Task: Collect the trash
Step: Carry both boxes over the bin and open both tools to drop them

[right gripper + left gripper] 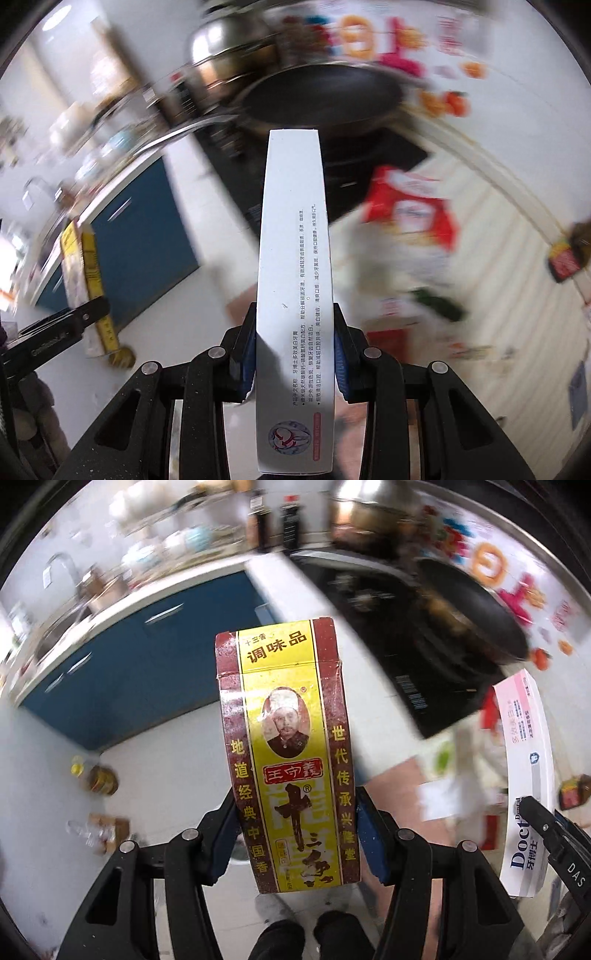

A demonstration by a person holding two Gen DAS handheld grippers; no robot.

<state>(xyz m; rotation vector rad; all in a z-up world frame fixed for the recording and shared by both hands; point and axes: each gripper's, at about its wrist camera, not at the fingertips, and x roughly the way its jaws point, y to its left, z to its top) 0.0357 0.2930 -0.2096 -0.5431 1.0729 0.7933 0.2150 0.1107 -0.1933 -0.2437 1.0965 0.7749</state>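
Observation:
My left gripper is shut on a yellow and red spice box, held upright above the floor. My right gripper is shut on a long white toothpaste box, which points away from me. The toothpaste box also shows at the right of the left wrist view, with the right gripper's fingers on it. The spice box shows at the left of the right wrist view. More litter lies on the counter: a red and white packet and a dark red wrapper.
A black frying pan sits on a black cooktop, with a steel pot behind. Blue cabinets and a sink with a faucet stand at left. Bottles and a small carton sit on the floor.

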